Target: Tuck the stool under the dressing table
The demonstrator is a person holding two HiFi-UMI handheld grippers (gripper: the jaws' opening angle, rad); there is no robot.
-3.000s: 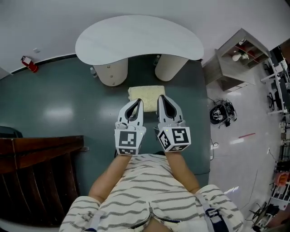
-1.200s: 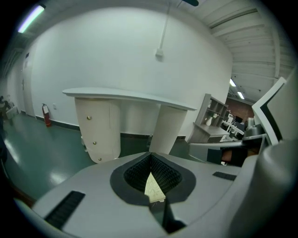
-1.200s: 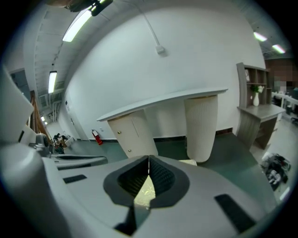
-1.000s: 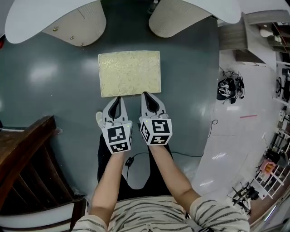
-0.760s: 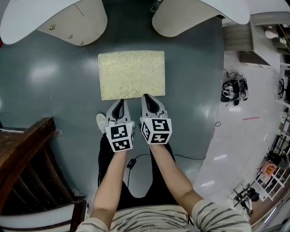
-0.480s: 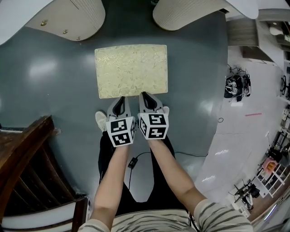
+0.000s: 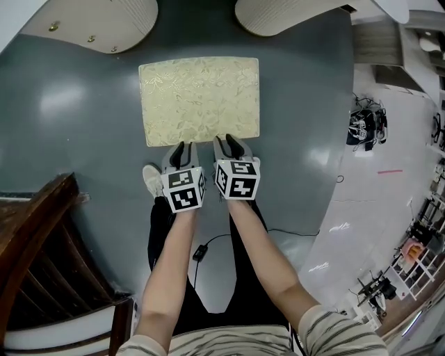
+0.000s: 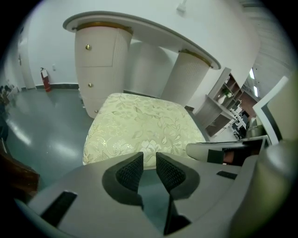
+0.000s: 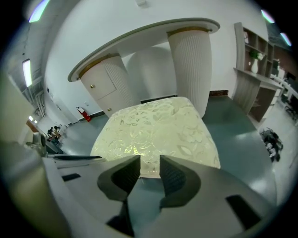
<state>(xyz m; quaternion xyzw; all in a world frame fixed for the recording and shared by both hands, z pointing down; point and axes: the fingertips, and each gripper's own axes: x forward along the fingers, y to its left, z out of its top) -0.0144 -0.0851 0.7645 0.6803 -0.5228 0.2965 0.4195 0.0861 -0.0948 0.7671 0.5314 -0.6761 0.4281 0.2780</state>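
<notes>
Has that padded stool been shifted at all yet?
No. The stool still stands just short of the dressing table, with the same strip of floor between them.

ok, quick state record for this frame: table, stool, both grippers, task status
dressing table: white top on two ribbed pedestals
stool: cream floral cushion top, standing on the grey floor in front of the gap between the pedestals, clear of them
left gripper: at the stool's near edge, jaws apart and just been opening, nothing between the pads
right gripper: beside the left one at the same edge, jaws apart and just been opening, nothing between the pads
contact: cannot tell whether the tips touch the stool
task status: stool not yet under the table
</notes>
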